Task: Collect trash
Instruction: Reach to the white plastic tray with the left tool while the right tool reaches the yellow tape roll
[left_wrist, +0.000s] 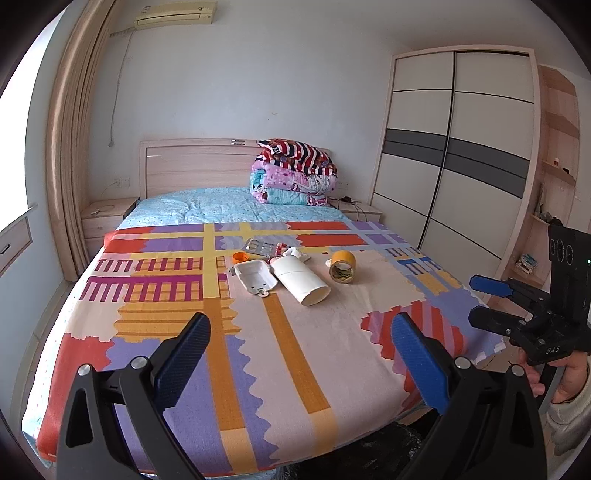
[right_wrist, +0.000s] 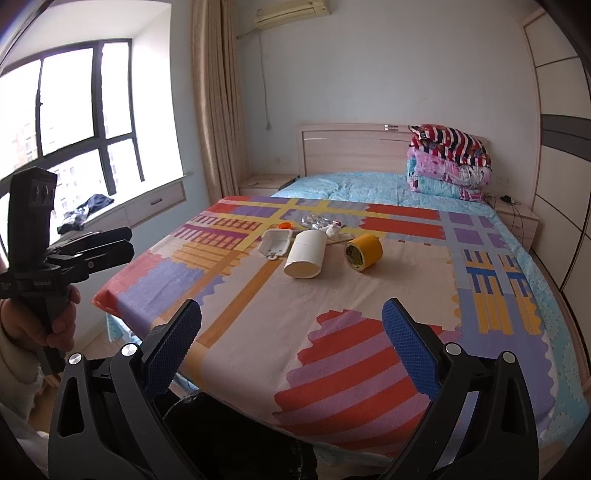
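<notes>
While both grippers hung over the foot of the bed, its patchwork-print cover carried a small cluster of trash near the middle, well ahead of either tool. Largest of the pieces was a white cylindrical container lying on its side, open end toward the cameras; nothing showed inside it. Just to its left lay an open white plastic case, its tray looking bare. To the right, a little apart, stood a roll of yellow tape tilted on its edge. Behind these lay silver blister packs, a crumpled white tissue and a small orange cap beside the case.

A black bag sat low at the bed's foot, its contents not visible.

Jaws of the left gripper stood wide apart, gripping nothing, as did those of the right gripper. A hand held the right tool off the bed's right edge.
</notes>
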